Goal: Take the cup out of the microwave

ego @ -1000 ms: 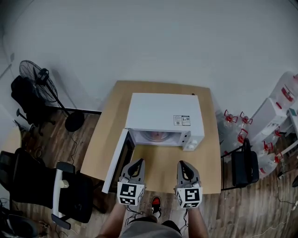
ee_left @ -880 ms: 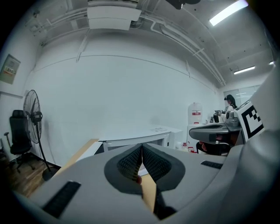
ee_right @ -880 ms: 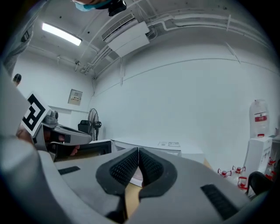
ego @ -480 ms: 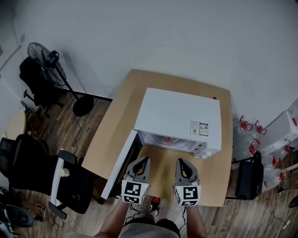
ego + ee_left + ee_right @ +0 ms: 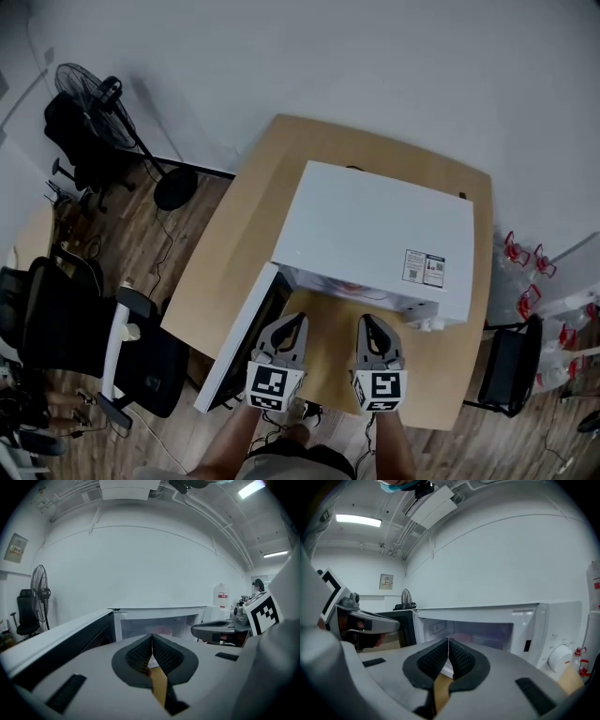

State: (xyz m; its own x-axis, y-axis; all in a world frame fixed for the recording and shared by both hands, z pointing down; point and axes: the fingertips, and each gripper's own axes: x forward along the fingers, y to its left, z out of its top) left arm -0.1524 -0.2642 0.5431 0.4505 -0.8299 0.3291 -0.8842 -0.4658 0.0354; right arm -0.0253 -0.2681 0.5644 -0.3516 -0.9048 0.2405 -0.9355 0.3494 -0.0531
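Note:
A white microwave [image 5: 375, 230] stands on a wooden table [image 5: 248, 220], its door [image 5: 239, 342] swung open to the left. Inside the lit cavity sits a reddish cup [image 5: 163, 630], which also shows faintly past the jaws in the right gripper view [image 5: 460, 636]; its shape is blurred. My left gripper [image 5: 292, 323] and right gripper [image 5: 367, 323] hover side by side over the table, just in front of the opening and pointing into it. Both are shut with nothing between the pads, as seen at the left gripper [image 5: 152, 635] and the right gripper [image 5: 448, 640].
The open door juts out past the table's front left edge. A standing fan [image 5: 94, 94] and black office chairs [image 5: 56, 328] are on the floor at left. A black bag [image 5: 506, 366] and water bottles [image 5: 525, 272] are at right.
Both grippers have come down and forward toward the microwave opening, staying shut. The head view has shifted, so the microwave sits lower and further right in it.

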